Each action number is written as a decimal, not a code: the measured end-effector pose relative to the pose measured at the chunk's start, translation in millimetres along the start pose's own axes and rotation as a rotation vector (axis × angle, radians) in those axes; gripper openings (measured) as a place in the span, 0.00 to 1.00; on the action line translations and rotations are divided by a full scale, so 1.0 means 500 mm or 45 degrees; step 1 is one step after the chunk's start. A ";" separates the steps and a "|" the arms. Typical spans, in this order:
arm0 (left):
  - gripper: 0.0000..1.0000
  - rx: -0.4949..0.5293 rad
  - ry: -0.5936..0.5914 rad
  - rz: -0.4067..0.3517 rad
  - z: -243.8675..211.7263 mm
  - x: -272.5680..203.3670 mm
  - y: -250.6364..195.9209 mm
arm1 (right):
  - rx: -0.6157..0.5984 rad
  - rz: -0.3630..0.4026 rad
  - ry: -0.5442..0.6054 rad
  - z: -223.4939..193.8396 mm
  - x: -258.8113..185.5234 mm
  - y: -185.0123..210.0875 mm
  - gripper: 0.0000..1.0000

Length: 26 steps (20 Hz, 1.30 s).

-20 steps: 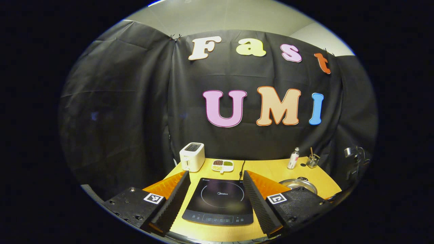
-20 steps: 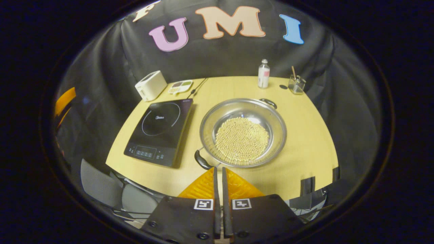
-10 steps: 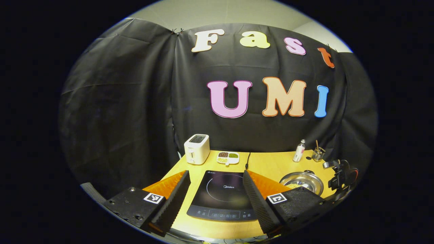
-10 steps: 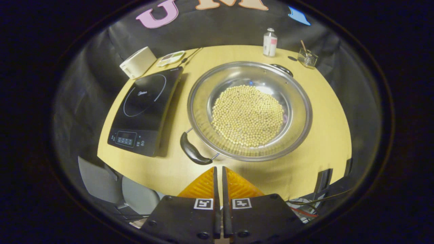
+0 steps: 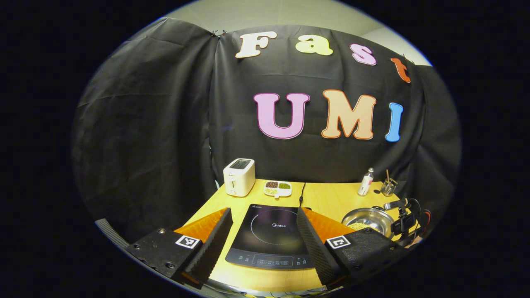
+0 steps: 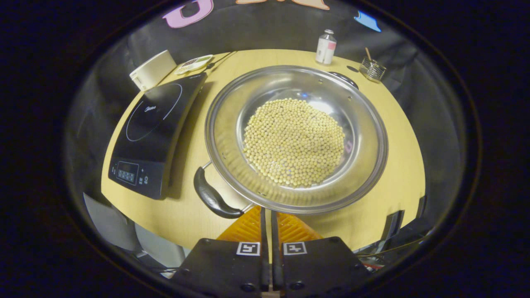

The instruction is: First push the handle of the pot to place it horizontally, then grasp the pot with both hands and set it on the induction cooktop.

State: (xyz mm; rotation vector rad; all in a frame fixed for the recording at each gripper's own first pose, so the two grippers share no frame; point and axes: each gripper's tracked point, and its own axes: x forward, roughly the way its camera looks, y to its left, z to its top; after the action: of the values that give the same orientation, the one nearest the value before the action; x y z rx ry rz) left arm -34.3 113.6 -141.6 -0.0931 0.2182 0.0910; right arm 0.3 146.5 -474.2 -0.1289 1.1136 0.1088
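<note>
— Black cloth hangs behind a yellow wooden table (image 6: pixel 397 124). What stands on it?

— Along the far edge: a white toaster (image 5: pixel 239 177) at the left corner, a small divided dish (image 5: pixel 278 188) beside it, then a bottle (image 6: pixel 326 41) and a glass jar (image 6: pixel 371 69) toward the right. The induction cooktop (image 6: pixel 151 128) lies at the left side, its control panel at the near edge.

— And the pot?

— The steel pot (image 6: pixel 232 120), holding yellow beans (image 6: pixel 294 140), sits on the table just right of the cooktop, apart from it. One black handle (image 6: pixel 213 198) points toward the near-left, the other (image 6: pixel 343 78) toward the far edge.

— Where are the grippers?

— The right gripper (image 6: pixel 268 215), fingers pressed together and holding nothing, hovers at the near edge, its tips just beside the pot's rim and the near handle; whether they touch is unclear. The left gripper (image 5: pixel 265 231), fingers spread wide and empty, hangs over the near edge in front of the cooktop.
</note>
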 end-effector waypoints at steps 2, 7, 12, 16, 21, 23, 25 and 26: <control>0.95 -0.025 0.004 -0.001 -0.007 0.004 0.003 | 0.044 0.022 -0.013 0.005 0.005 0.021 0.06; 0.95 -0.042 0.027 0.013 -0.029 0.007 0.020 | 0.148 0.083 -0.069 0.027 0.017 0.081 0.06; 0.92 -0.038 0.032 0.032 -0.034 0.005 0.037 | 0.288 0.116 -0.136 0.069 0.035 0.140 0.00; 0.96 -0.040 0.040 0.044 -0.039 -0.005 0.043 | 0.377 0.118 -0.178 0.099 0.053 0.169 0.04; 0.95 -0.021 0.062 0.030 -0.049 -0.010 0.035 | 0.437 0.116 -0.214 0.132 0.069 0.193 0.03; 0.95 -0.014 0.062 0.029 -0.049 -0.010 0.034 | 0.451 0.118 -0.220 0.147 0.076 0.202 0.03; 0.96 -0.013 0.065 0.026 -0.047 -0.011 0.032 | 0.459 0.118 -0.226 0.157 0.081 0.210 0.03; 0.96 -0.012 0.066 0.025 -0.044 -0.012 0.030 | 0.455 0.122 -0.229 0.163 0.083 0.214 0.00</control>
State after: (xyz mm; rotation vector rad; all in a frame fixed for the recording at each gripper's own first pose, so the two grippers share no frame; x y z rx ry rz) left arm -46.3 125.8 -162.9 -0.1028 0.2709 0.1095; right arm 74.7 265.7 -481.3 0.2500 0.9437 0.0051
